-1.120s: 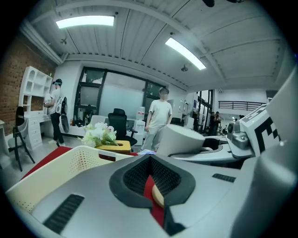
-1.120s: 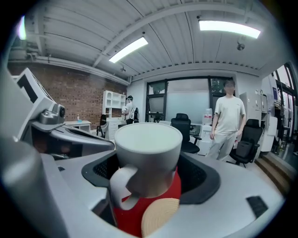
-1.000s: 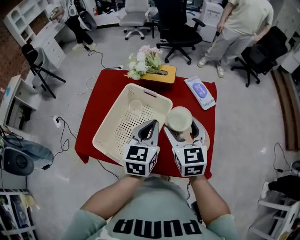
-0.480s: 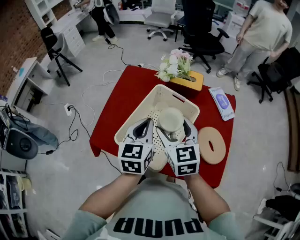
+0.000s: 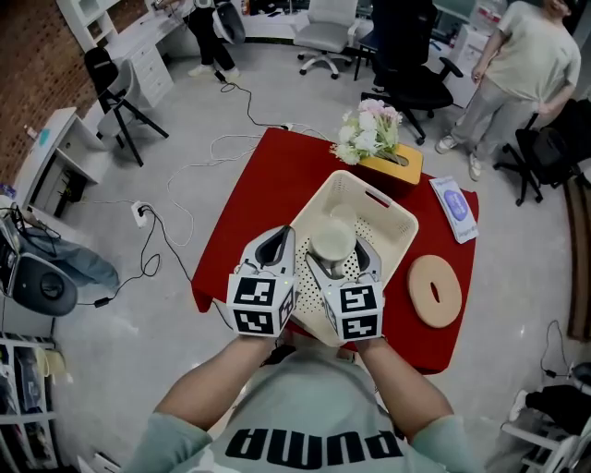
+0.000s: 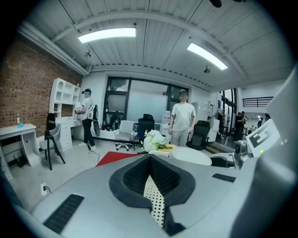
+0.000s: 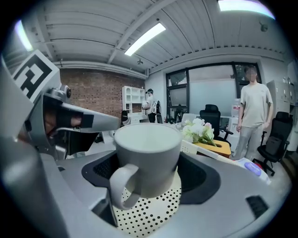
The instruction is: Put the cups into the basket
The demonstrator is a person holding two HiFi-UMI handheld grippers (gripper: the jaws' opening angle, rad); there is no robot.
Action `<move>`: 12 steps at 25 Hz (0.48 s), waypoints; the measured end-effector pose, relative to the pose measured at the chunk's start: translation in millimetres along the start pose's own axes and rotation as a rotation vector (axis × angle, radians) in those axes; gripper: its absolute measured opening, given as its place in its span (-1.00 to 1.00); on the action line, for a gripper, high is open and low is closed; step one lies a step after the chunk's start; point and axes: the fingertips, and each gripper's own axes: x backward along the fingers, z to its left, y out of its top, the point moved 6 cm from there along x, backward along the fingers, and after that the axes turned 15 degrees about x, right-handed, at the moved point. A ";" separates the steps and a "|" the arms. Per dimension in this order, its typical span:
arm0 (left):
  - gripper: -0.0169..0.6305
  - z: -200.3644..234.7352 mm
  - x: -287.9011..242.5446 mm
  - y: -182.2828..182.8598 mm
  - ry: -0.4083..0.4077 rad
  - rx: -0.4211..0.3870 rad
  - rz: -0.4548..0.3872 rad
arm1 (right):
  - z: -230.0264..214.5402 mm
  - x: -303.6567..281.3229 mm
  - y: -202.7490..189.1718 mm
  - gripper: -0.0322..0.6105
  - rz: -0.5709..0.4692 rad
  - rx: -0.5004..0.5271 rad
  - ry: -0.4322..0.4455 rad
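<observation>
Head view, room: a brick wall (image 5: 32, 69) and white shelves (image 5: 78, 23) stand at the left. The grey floor is strewn with cables (image 5: 175, 208). Office chairs (image 5: 406, 65) are at the back, and a person (image 5: 522, 60) stands at the right.
Worktop (image 5: 249, 208): draped in red. From the left it carries a cream basket (image 5: 397, 217), with flowers (image 5: 369, 139) by a yellow box (image 5: 399, 164) behind it. A round wooden disc (image 5: 434, 289) and a blue-white packet (image 5: 459, 208) lie near the right edge.
Left hand-held gripper (image 5: 283, 236): its jaws are together with nothing between them. It sits at the basket's left edge, just beside the cup. In the left gripper view only the dotted basket floor (image 6: 153, 202) shows through the slit.
Right hand-held gripper (image 5: 334, 251): clamped on the cup, one jaw on each side.
Change: a second ago the cup hung to the right of the basket, over the red worktop. Half a second ago it was already above the basket, and now it sits over the middle. The disc did not show a second ago and now lies bare.
Cup place (image 5: 332, 242): upright within the basket's outline, over the perforated floor. I cannot tell whether it touches that floor.
Cup look: the right gripper view shows it plain white, straight-sided and matte. Its loop handle (image 7: 118, 186) points toward the camera, to the left.
</observation>
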 end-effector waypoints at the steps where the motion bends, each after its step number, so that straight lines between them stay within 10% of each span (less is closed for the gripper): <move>1: -0.94 5.0 -1.9 2.5 -0.004 -0.008 0.003 | 2.5 -3.7 -0.5 0.29 0.007 -0.003 -0.007; 12: -0.94 20.2 -23.8 -6.5 -0.116 -0.024 0.084 | 13.1 -39.8 -24.1 0.29 0.101 -0.060 -0.110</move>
